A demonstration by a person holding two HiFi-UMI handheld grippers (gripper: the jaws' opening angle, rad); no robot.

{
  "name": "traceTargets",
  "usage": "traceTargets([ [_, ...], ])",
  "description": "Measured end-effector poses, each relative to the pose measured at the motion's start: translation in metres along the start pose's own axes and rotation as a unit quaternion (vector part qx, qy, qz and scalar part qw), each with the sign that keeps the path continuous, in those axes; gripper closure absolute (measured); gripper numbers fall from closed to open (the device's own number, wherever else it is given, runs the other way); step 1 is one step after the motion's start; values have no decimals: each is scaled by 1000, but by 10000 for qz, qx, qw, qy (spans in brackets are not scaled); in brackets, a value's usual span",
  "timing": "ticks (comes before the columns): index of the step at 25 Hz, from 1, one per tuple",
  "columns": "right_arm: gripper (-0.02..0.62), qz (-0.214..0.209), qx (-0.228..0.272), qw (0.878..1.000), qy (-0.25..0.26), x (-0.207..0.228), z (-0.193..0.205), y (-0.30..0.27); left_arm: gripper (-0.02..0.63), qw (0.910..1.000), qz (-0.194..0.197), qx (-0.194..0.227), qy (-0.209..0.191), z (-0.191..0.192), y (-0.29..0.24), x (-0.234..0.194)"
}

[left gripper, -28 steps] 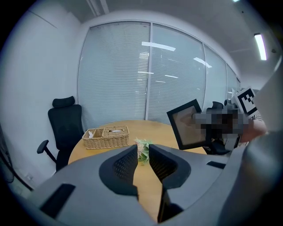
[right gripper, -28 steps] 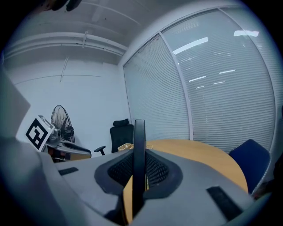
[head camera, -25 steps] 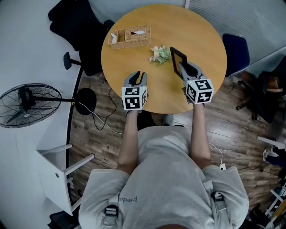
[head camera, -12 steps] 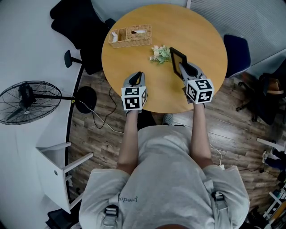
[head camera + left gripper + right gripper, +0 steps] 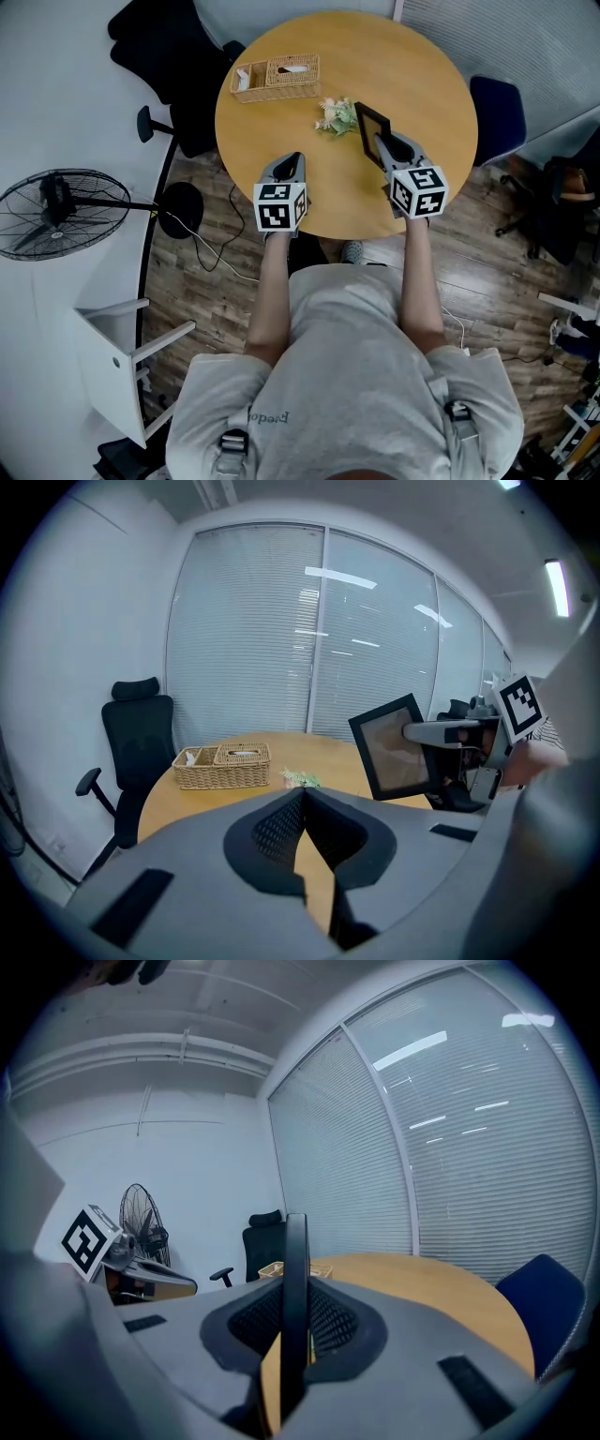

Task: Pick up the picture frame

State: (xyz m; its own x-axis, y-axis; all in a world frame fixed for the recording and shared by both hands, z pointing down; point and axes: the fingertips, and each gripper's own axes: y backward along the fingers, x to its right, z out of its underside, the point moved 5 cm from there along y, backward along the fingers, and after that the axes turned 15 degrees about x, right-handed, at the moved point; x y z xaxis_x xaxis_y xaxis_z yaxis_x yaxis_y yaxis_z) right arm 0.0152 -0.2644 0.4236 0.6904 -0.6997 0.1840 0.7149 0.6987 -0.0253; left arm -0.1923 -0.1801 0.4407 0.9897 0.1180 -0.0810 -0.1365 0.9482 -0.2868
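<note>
The black picture frame (image 5: 371, 131) stands upright on edge above the round wooden table (image 5: 412, 66), and my right gripper (image 5: 386, 142) is shut on its near edge. In the right gripper view the frame (image 5: 296, 1269) runs edge-on as a thin dark bar between the pads. The left gripper view shows the frame's brownish face (image 5: 394, 750) held up at the right. My left gripper (image 5: 295, 161) hovers over the table's near left part, shut with nothing in it, and its tips (image 5: 303, 795) meet.
A wicker basket (image 5: 277, 77) and a small bunch of flowers (image 5: 336, 114) lie on the far side of the table. A black office chair (image 5: 159, 47) stands at the left and a blue chair (image 5: 495, 108) at the right. A floor fan (image 5: 61, 211) is at the left.
The left gripper's jaws have closed from slightly apart to shut, with nothing between them. Both hands have stayed in place, and the right gripper has kept its hold on the frame.
</note>
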Motion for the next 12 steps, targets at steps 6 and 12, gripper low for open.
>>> traceTargets([
  [6,532,28,7,9999,-125,0,0,0,580,10000,-52,19,12,2,1,-4],
  [12,532,132,-4,9999,-27,1,-1,1,578,9998,-174,26,-24,4,3,-9],
])
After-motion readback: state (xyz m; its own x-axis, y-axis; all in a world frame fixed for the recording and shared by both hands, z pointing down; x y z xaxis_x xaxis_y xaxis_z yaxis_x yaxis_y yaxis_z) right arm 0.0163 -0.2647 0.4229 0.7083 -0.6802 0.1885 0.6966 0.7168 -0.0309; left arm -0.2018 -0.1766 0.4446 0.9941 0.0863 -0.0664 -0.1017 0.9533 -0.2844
